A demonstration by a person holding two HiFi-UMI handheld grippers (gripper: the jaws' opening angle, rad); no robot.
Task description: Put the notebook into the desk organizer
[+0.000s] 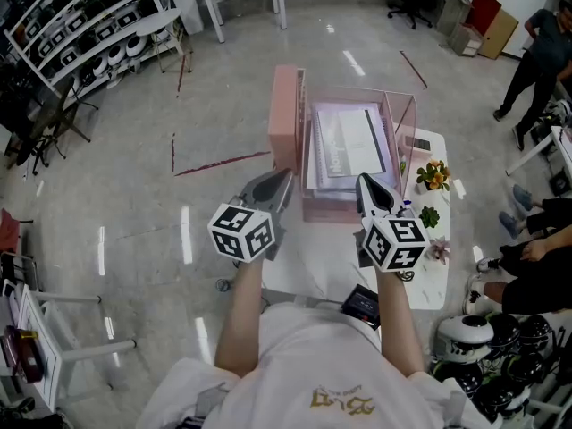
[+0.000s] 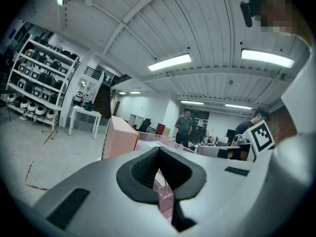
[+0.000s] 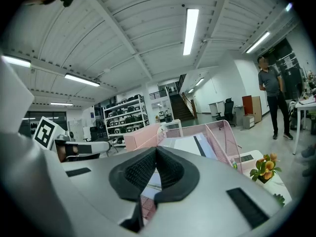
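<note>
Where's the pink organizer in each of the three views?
Head view: organizer at upper centre, just beyond both grippers.
Left gripper view: low, left of centre.
Right gripper view: right of centre, mid-height.
Shared landmark: the shelf rack, top left in the head view, far left in the left gripper view, left of centre in the right gripper view.

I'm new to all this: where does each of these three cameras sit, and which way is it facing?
Head view: on the person's head, facing steeply down at the pink desk organizer; forearms, left gripper and right gripper show.
Left gripper view: on the left gripper, facing along its own shut jaws toward the organizer.
Right gripper view: on the right gripper, likewise, jaws shut.
Shared: all three see the organizer.
</note>
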